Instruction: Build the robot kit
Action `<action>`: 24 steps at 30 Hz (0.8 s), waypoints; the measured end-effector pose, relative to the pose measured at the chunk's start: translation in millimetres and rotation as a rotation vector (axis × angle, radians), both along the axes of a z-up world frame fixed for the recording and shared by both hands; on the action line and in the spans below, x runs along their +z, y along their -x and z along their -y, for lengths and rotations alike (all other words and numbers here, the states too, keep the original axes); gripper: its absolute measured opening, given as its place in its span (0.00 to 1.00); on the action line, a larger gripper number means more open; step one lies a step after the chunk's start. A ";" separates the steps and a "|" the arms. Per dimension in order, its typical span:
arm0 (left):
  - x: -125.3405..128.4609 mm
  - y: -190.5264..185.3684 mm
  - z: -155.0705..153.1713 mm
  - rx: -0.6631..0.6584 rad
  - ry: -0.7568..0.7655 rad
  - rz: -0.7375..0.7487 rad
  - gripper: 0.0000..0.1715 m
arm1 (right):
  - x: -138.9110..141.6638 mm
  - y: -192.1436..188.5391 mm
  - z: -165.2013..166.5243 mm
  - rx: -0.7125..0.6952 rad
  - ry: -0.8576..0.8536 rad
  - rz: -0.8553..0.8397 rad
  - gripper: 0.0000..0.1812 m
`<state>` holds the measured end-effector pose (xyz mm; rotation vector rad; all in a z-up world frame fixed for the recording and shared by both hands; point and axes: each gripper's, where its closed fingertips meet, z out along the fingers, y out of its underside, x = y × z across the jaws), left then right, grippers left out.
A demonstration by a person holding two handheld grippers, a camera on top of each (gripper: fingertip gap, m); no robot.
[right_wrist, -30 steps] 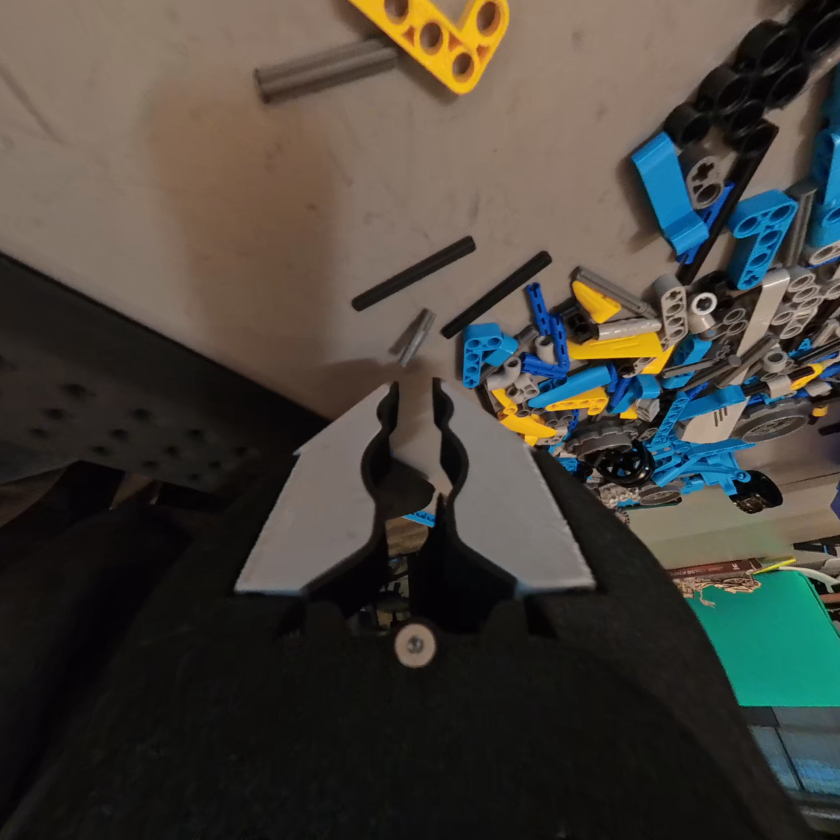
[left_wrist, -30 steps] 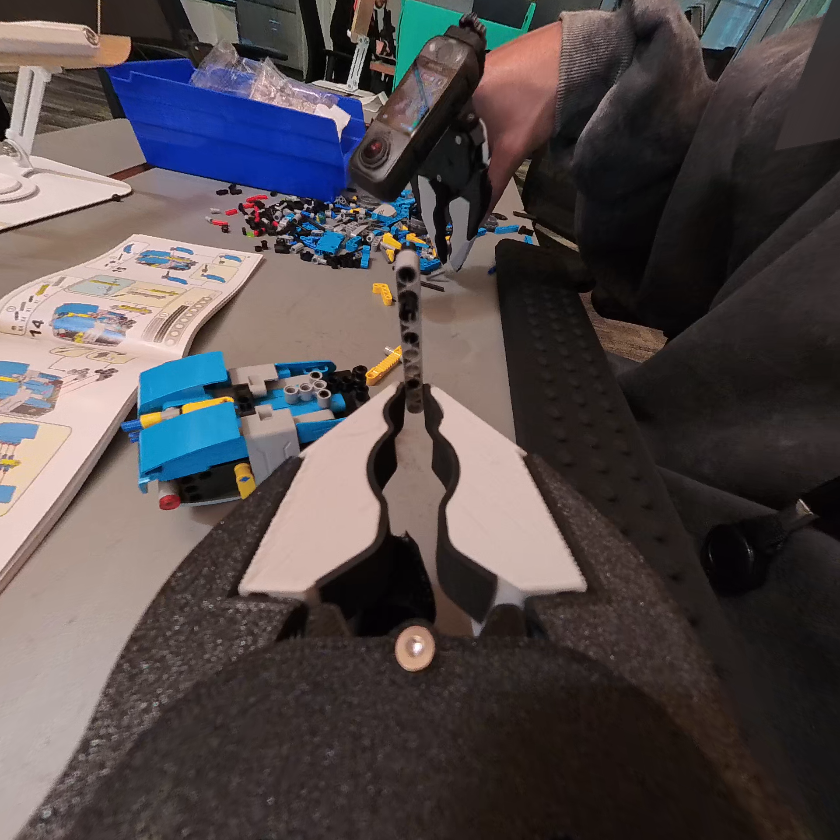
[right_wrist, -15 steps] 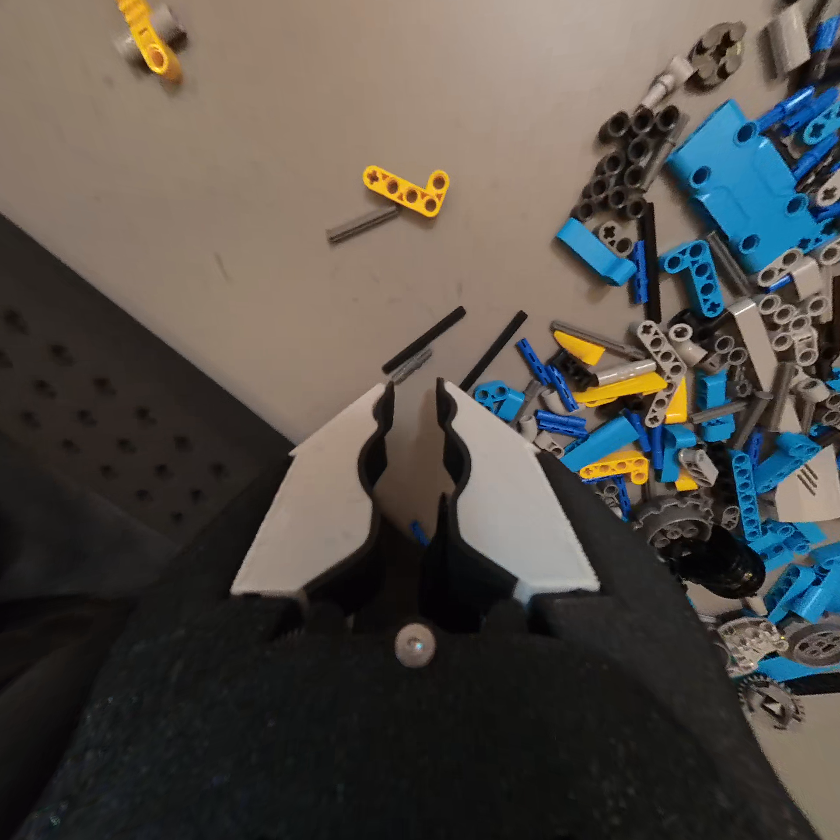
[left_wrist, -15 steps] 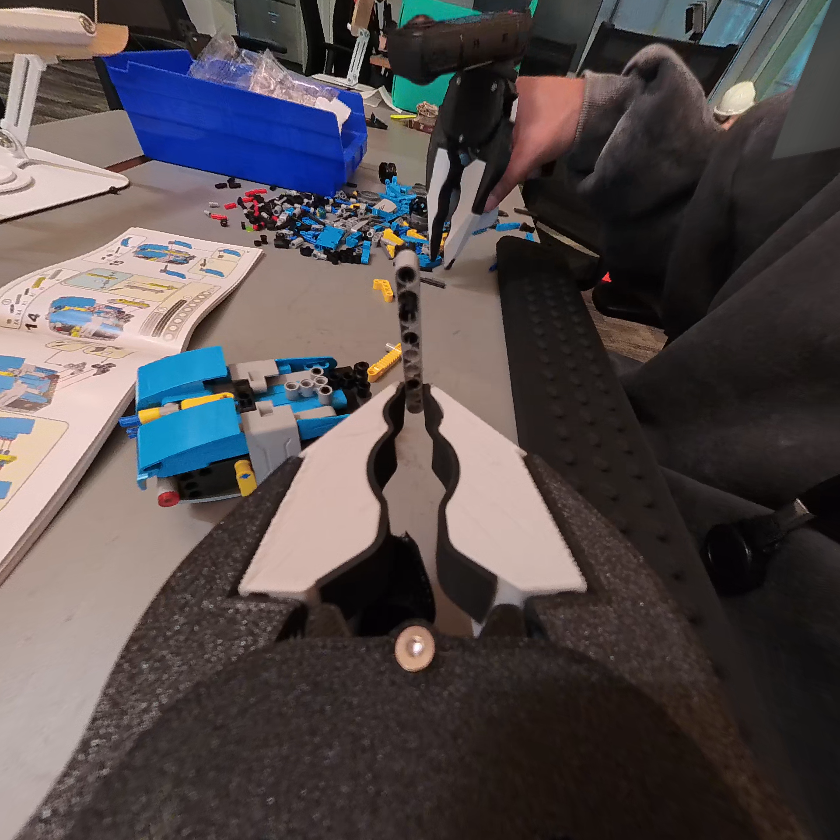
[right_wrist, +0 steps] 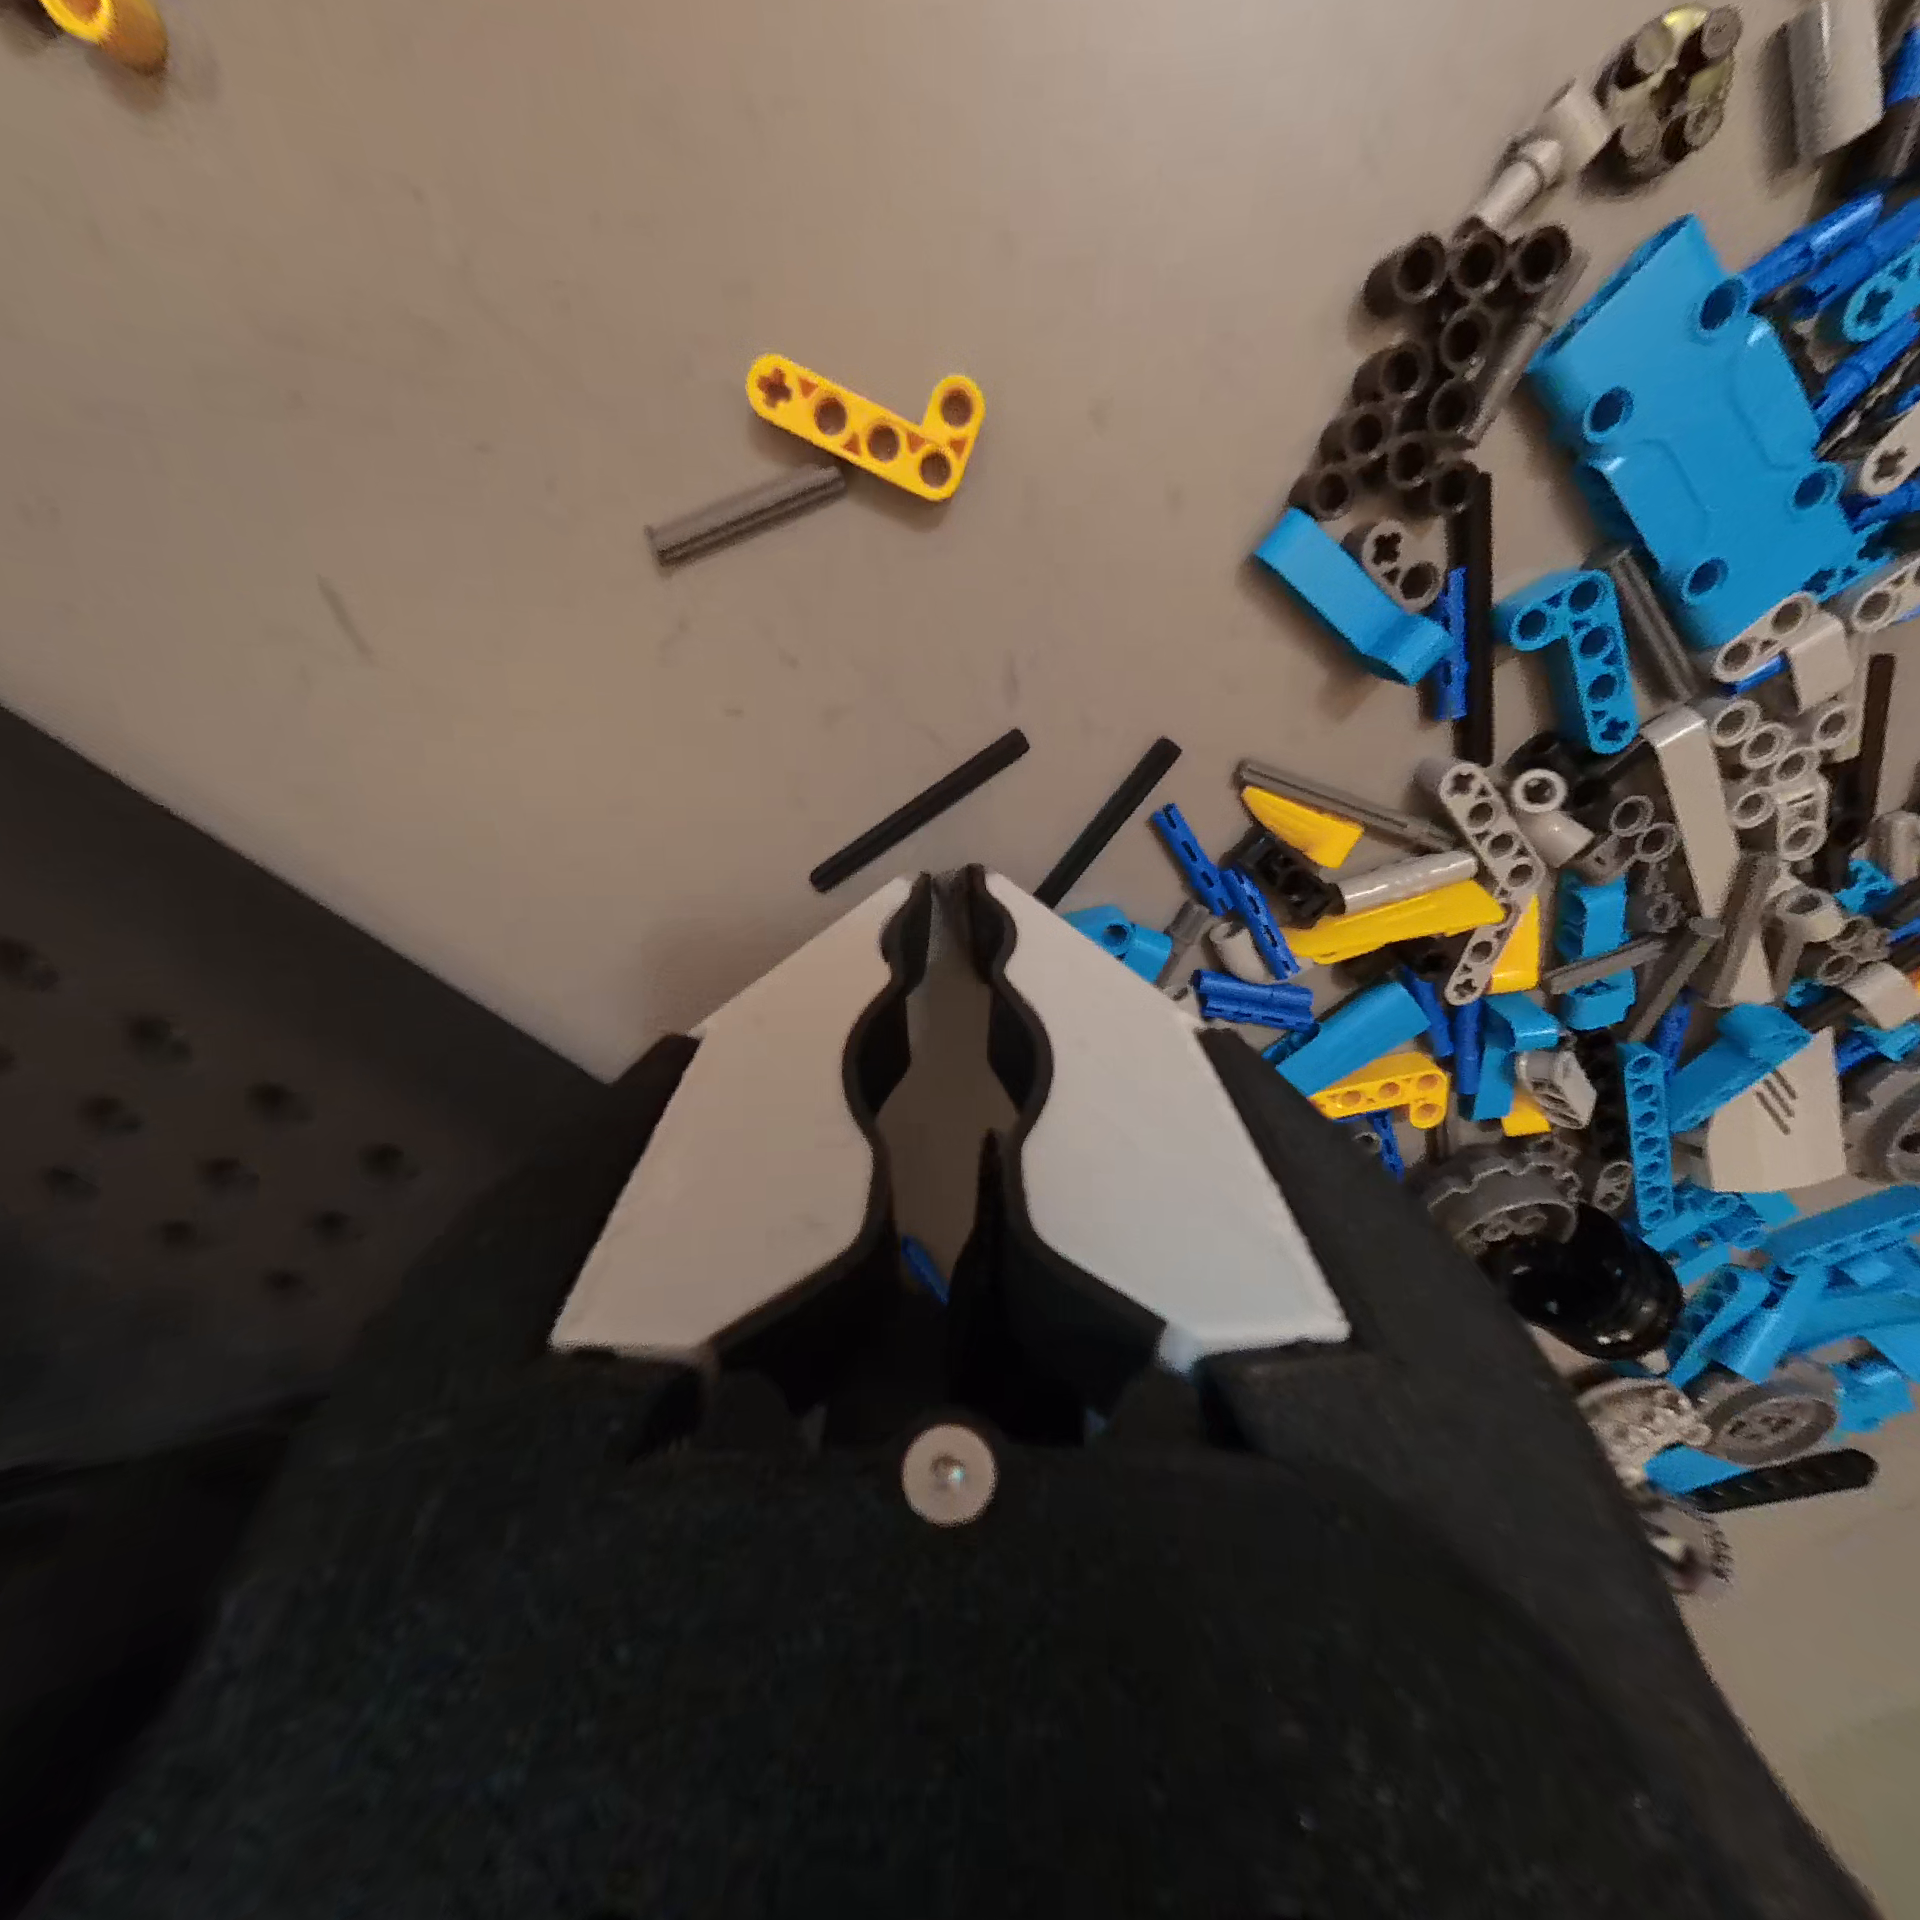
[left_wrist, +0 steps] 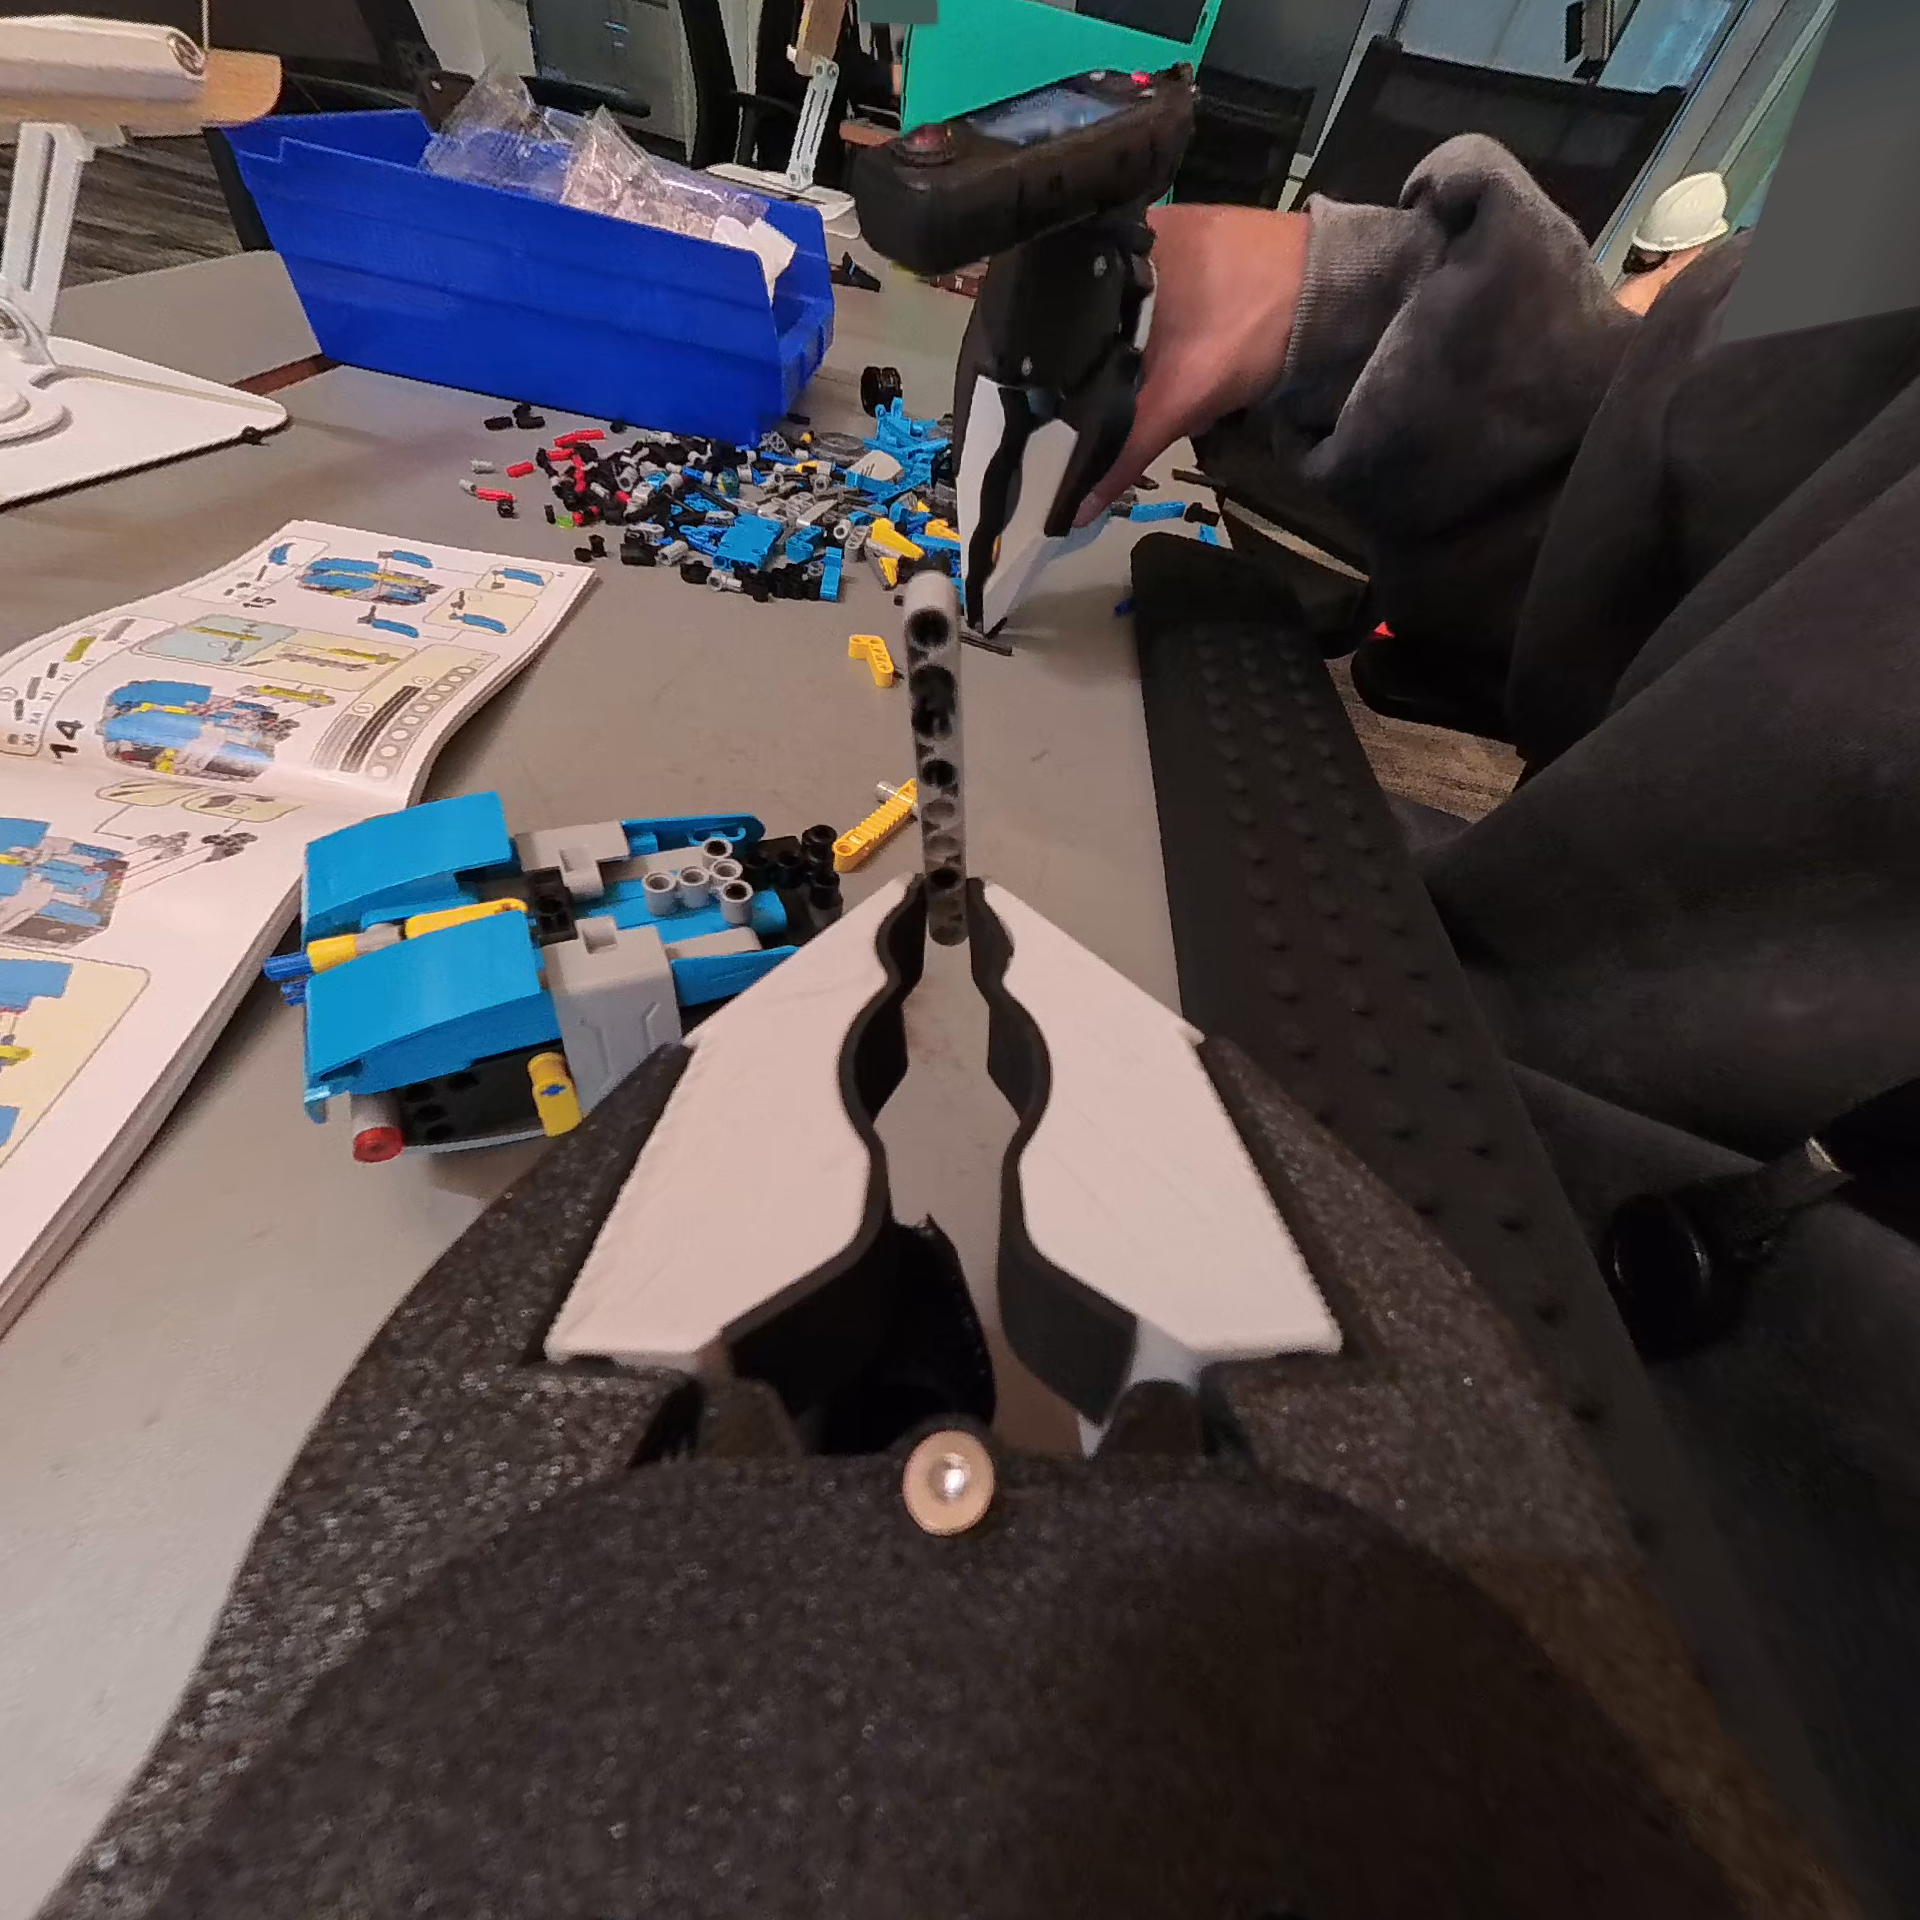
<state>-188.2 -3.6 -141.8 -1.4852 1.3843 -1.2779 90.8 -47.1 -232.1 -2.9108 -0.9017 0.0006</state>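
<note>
Blue bin [left_wrist: 540, 281] holding clear bags [left_wrist: 582, 166], beyond the loose-brick pile [left_wrist: 790, 509]. Left gripper [left_wrist: 943, 899] fingers clenched on upright grey beam [left_wrist: 932, 748]. Right gripper [right_wrist: 948, 883] fingers nearly closed at counter [right_wrist: 416, 312] beside pile, grasp unclear.

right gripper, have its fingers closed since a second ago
Yes. The right gripper has narrowed its gap to a sliver, tips pinching a small grey pin between the two black axles.

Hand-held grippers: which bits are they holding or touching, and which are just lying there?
Held or nearest:
left hand-held gripper: shut on long grey holed plastic beam
right hand-held gripper: shut, tips beside two thin black plastic rods

Lying about:
half-built blue toy-brick car
open instruction booklet
blue plastic bin
yellow L-shaped holed beam
pile of loose pieces
</note>
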 end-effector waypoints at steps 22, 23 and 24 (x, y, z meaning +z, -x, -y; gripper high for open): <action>-2.5 -1.3 4.1 -0.015 -0.006 -0.011 0.04 | -0.3 -11.3 13.0 0.171 0.082 0.083 0.06; -2.8 -1.6 4.6 -0.017 -0.007 -0.013 0.04 | -0.8 -9.3 14.9 0.176 0.103 0.073 0.03; -3.0 -1.8 4.8 -0.018 -0.006 -0.013 0.04 | -0.9 -9.5 14.4 0.182 0.111 0.081 0.03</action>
